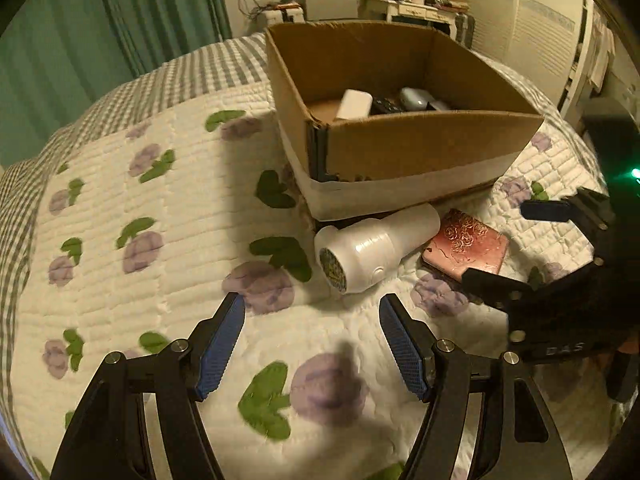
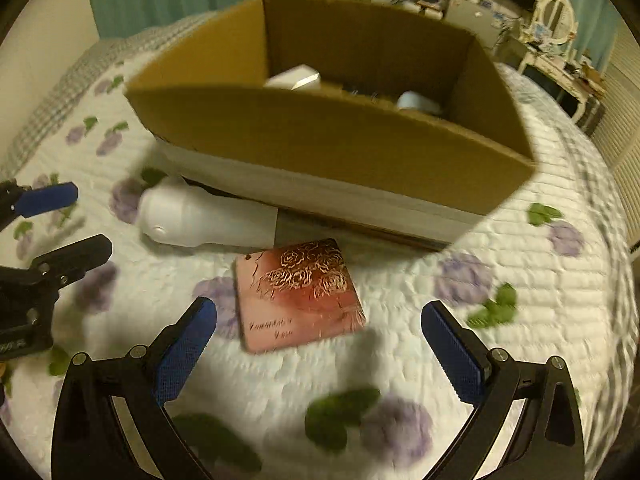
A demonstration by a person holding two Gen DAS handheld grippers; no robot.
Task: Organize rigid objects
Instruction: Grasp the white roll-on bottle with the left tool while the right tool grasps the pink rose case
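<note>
On quilt beside box (image 1: 400,152): left gripper (image 1: 312,316) and right gripper (image 2: 320,320) both agape, empty (approach step); next, close on dryer (image 1: 372,252) and pink case (image 2: 300,292).

The right tongs (image 1: 516,248) carried pale raised letters reading "DAS" on their black body. The pink box (image 2: 298,294) bore a line of dark script, too blurred to read.
</note>
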